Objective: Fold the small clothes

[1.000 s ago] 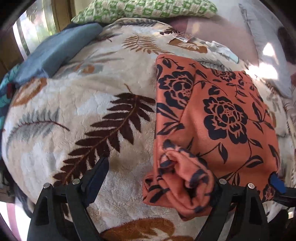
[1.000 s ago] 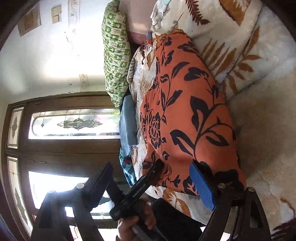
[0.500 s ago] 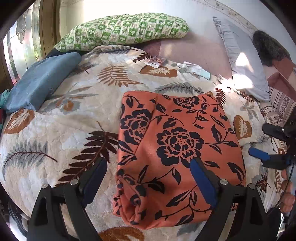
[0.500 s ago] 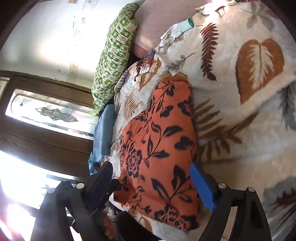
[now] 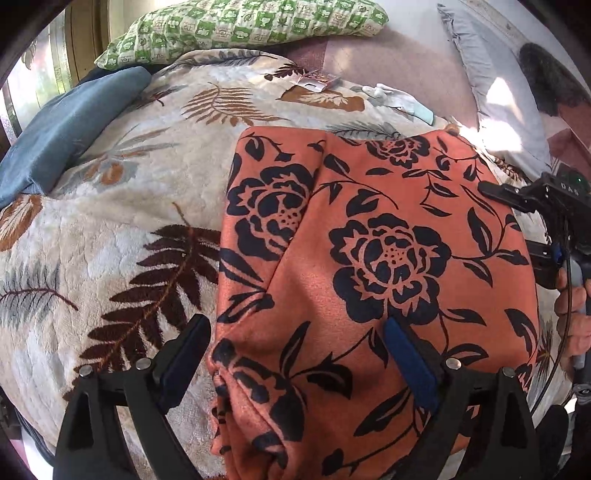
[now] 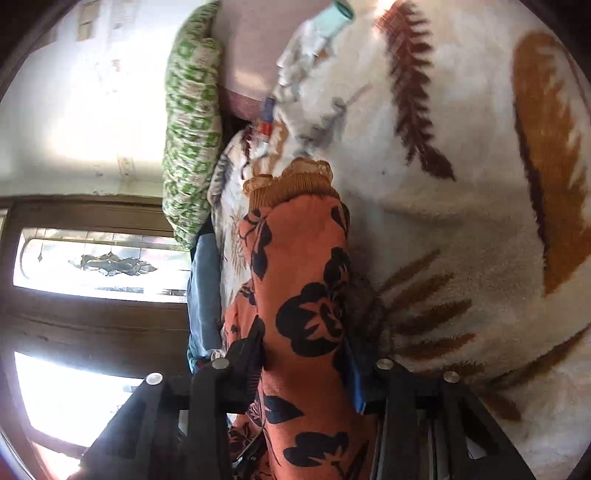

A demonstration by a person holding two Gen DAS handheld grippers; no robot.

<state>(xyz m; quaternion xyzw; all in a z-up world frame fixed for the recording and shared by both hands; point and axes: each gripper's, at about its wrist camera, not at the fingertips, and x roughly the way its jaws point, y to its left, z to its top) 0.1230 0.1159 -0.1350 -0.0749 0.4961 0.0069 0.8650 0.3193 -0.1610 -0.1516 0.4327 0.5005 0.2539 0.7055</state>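
An orange garment with black flowers point(image 5: 369, 258) lies folded on a cream leaf-print blanket point(image 5: 122, 229). My left gripper point(image 5: 295, 343) is open just above the garment's near edge, one finger off its left side and one over the cloth. My right gripper point(image 6: 306, 354) has its jaws partly closed around the garment's right edge point(image 6: 306, 295), with cloth between the fingers; whether they pinch it is unclear. The right gripper also shows in the left wrist view point(image 5: 532, 221) at the garment's right side. A mustard ribbed cuff point(image 6: 291, 184) sticks out at the far end.
A green checked pillow point(image 5: 240, 26) and a grey pillow point(image 5: 491, 85) lie at the bed's far end. A blue cloth point(image 5: 62, 136) lies at the left. A small white-and-teal item point(image 5: 399, 101) and a packet point(image 5: 314, 81) lie beyond the garment. A wooden door with glass point(image 6: 92, 266) stands behind.
The left gripper let go of the bunched corner, opened and came back down over the near edge. The right gripper moved onto the garment's right edge and its jaws narrowed around it.
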